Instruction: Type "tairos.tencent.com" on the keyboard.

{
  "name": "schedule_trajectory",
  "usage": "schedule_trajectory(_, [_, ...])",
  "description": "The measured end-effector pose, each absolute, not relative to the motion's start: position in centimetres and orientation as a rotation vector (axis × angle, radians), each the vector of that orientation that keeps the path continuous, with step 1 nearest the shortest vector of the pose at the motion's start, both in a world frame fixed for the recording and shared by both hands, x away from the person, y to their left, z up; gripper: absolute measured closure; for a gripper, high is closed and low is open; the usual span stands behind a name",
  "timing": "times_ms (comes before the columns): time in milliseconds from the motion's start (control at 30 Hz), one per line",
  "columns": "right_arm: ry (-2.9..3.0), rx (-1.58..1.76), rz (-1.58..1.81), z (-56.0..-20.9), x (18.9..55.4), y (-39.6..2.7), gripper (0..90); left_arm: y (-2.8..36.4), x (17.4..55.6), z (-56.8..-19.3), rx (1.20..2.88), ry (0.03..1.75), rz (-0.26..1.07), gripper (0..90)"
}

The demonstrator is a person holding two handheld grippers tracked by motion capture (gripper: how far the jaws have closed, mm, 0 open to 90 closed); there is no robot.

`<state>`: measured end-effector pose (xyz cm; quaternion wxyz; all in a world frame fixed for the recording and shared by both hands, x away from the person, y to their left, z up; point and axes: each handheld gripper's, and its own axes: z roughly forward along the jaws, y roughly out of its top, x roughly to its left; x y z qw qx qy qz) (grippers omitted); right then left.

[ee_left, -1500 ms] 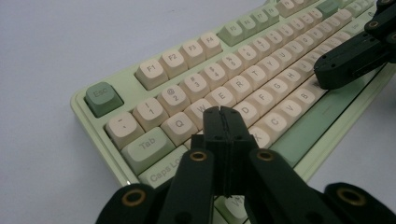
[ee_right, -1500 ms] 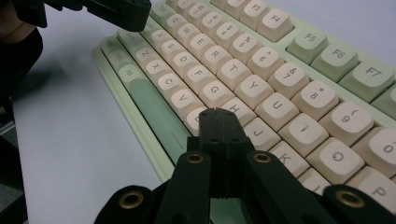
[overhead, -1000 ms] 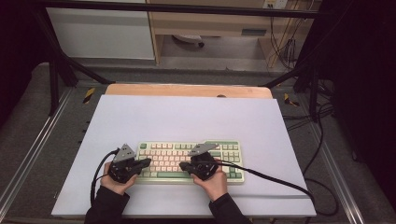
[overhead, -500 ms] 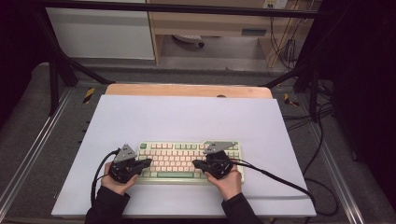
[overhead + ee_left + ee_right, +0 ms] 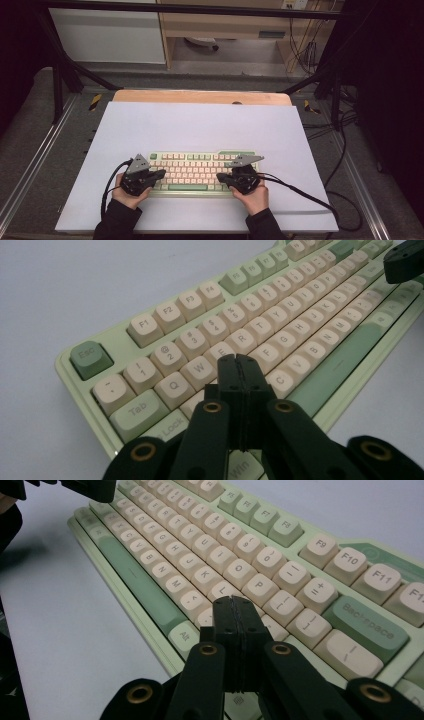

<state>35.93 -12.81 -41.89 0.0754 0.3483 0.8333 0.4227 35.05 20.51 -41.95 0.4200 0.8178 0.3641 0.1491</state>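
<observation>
Keyboard [image 5: 200,172] flat on desk [image 5: 200,125], near front edge. Left claw [image 5: 239,360] closed, empty, tip over left-hand letters; right claw [image 5: 235,602] closed, empty, over right-hand keys, likely poised as pokers for pressing single keys.

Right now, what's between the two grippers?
In the high view, the middle of the green-and-cream keyboard lies between the left gripper and the right gripper: rows of cream keys and the green space bar.
</observation>
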Motion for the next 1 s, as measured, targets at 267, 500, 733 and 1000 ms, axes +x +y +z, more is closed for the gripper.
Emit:
schedule_trajectory(267, [2.501, 1.037, 1.264, -42.0, 35.8, -13.2, 90.0, 19.2, 35.5, -41.5, 2.057, 0.893, 0.374, 90.0])
schedule_trajectory(500, [2.500, 1.042, 1.263, -42.0, 35.8, -13.4, 90.0, 18.3, 36.1, -41.5, 2.064, 0.899, 0.377, 90.0])
schedule_trajectory(733, [2.497, 1.042, 1.269, -41.9, 35.7, -13.4, 90.0, 16.8, 36.7, -41.5, 2.075, 0.883, 0.371, 90.0])
schedule_trajectory(1000, [2.503, 1.038, 1.263, -42.0, 35.7, -13.4, 90.0, 15.3, 37.5, -41.9, 2.088, 0.883, 0.366, 90.0])
